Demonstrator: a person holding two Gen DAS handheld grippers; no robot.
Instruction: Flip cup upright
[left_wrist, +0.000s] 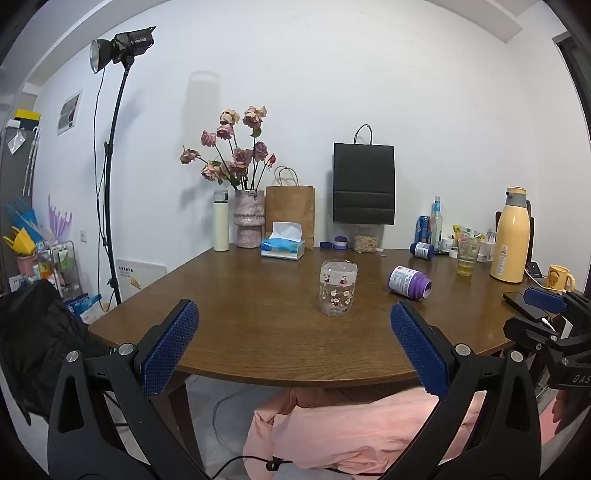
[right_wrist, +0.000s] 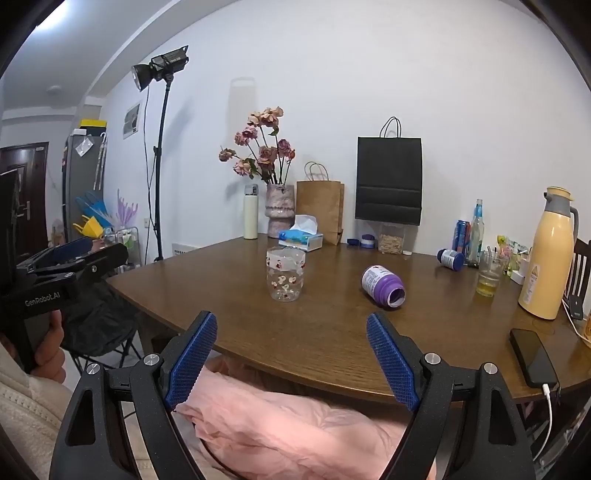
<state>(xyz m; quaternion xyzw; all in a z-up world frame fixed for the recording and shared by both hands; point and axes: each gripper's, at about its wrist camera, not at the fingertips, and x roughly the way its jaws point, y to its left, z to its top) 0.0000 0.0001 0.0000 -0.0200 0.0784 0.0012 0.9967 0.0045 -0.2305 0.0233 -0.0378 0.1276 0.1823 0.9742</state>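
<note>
A clear glass cup (left_wrist: 338, 288) with small red cartoon prints stands on the brown wooden table (left_wrist: 258, 332); it also shows in the right wrist view (right_wrist: 285, 274). Which end faces up I cannot tell. A purple cup (left_wrist: 409, 282) lies on its side to the right, its mouth toward me, also in the right wrist view (right_wrist: 383, 286). My left gripper (left_wrist: 294, 317) is open and empty, held before the table's near edge. My right gripper (right_wrist: 291, 330) is open and empty, also short of the edge.
Along the back stand a white flask (left_wrist: 221, 221), a vase of roses (left_wrist: 249, 218), a tissue box (left_wrist: 283, 246), paper bags (left_wrist: 364, 184), bottles, a glass of yellow drink (right_wrist: 489, 273) and a yellow thermos (right_wrist: 548, 254). A phone (right_wrist: 532, 356) lies at the right edge. Pink cloth lies below.
</note>
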